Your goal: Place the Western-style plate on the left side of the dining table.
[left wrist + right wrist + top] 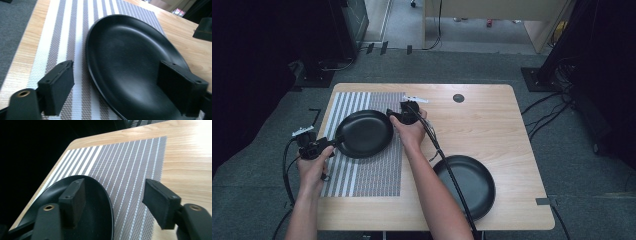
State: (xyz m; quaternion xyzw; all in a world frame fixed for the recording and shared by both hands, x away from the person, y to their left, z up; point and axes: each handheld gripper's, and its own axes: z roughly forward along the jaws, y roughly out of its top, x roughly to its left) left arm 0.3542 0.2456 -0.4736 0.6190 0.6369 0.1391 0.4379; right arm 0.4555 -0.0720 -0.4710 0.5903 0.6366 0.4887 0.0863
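Resting on the striped placemat (362,172), a shallow black plate (364,133) sits empty, glossy and oval. Left gripper (333,141) and right gripper (393,119) both stand released, jaws straddling opposite rims. Off the placemat, a second black plate (469,186) lies empty on the wooden table (492,120).

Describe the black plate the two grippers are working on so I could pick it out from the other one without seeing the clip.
Start from the wooden table and find the striped placemat on its left half. The plate lies on that mat, with the left gripper at its near-left rim and the right gripper at its far-right rim. The other black plate sits on bare wood near the front right, with no gripper at it.
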